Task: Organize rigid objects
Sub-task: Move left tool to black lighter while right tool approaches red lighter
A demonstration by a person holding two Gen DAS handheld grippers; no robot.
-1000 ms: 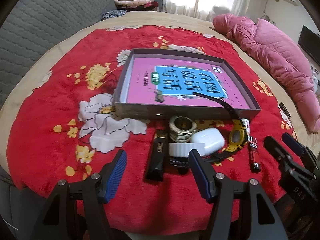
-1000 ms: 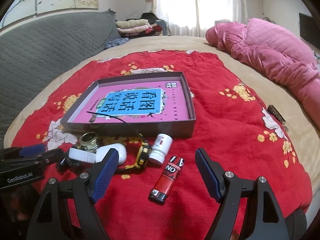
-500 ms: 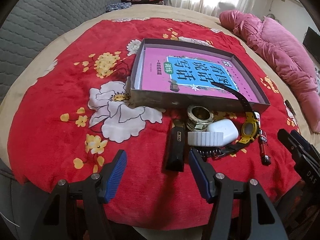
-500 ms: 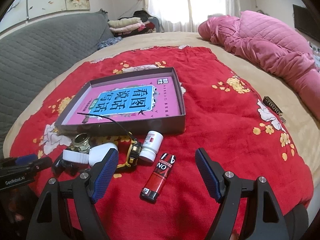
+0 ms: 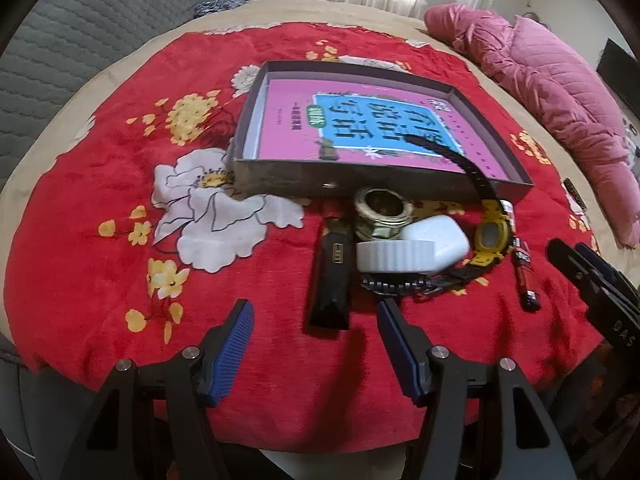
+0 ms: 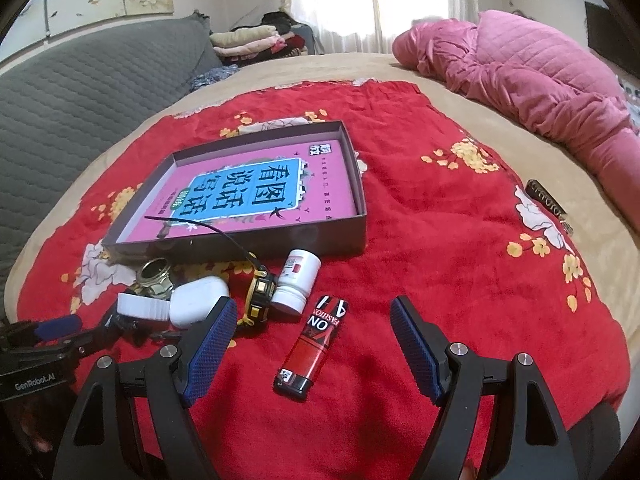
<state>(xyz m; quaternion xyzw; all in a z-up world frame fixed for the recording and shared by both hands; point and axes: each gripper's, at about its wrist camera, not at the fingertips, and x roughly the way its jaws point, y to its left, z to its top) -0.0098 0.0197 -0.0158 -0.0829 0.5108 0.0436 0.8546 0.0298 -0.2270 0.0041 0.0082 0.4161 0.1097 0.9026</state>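
A shallow dark box (image 5: 280,176) (image 6: 340,236) with a pink and blue printed bottom lies on a red flowered cloth. In front of it are a brass fitting (image 5: 382,212), a white earbud case (image 5: 438,240) (image 6: 198,304), a white ribbed lid (image 5: 394,256), a black flat bar (image 5: 332,276), a yellow watch (image 5: 492,236) (image 6: 260,292) with its strap over the box wall, a white pill bottle (image 6: 298,276) and a red lighter (image 6: 316,344) (image 5: 524,276). My left gripper (image 5: 316,336) is open, just short of the black bar. My right gripper (image 6: 310,340) is open around the lighter.
The cloth (image 5: 100,200) covers a round beige bed (image 6: 440,68). A pink quilt (image 6: 540,76) lies at the right, a grey padded headboard (image 6: 80,88) at the left. A small dark comb-like object (image 6: 546,200) lies at the cloth's right edge.
The left gripper has shifted so the items sit further right and closer in its view. The right gripper has moved forward; the lighter now lies between its fingers. Both stay open.
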